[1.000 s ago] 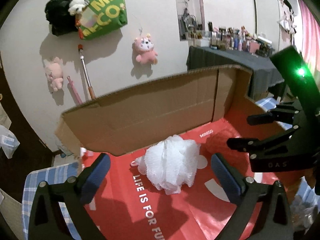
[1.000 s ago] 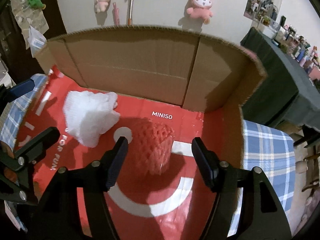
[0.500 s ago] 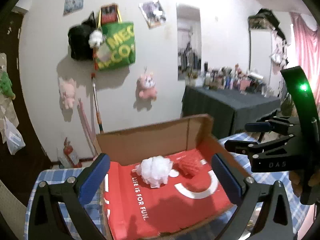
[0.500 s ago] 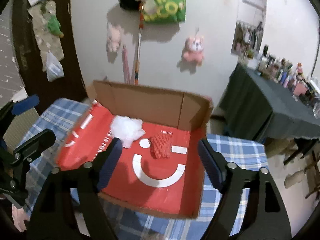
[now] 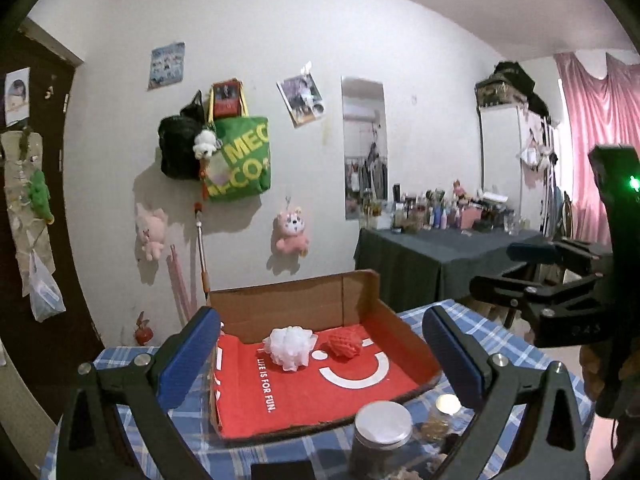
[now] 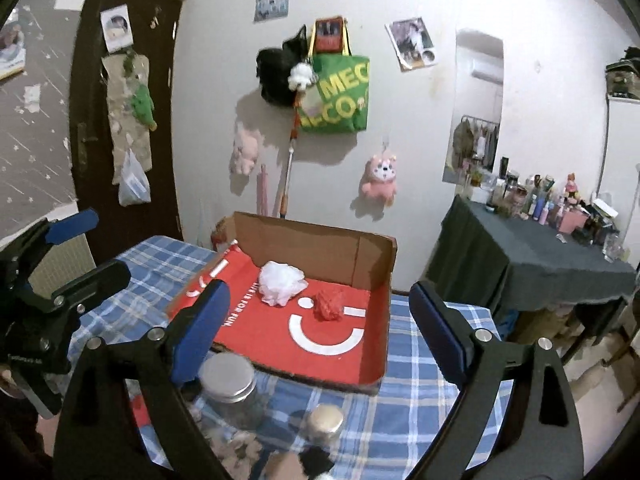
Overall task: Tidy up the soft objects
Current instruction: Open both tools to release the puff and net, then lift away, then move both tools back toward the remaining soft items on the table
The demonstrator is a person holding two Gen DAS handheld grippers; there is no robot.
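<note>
A white mesh puff (image 5: 291,347) and a red mesh puff (image 5: 344,345) lie side by side in a shallow cardboard box with a red liner (image 5: 384,364); they also show in the right wrist view, white puff (image 6: 280,280), red puff (image 6: 329,306), box (image 6: 372,264). My left gripper (image 5: 320,356) is open and empty, held back and above the box's near edge. My right gripper (image 6: 320,328) is open and empty, also back from the box. Each gripper shows at the side of the other's view.
The box sits on a table with a blue plaid cloth (image 6: 404,400). Two metal-lidded glass jars (image 6: 232,388) (image 6: 326,422) stand at the near edge, between me and the box. A dark-clothed side table with bottles (image 6: 540,240) stands at the right.
Both grippers have pulled up and back from low over the box; the whole box and table now show. Both puffs stay where they lay.
</note>
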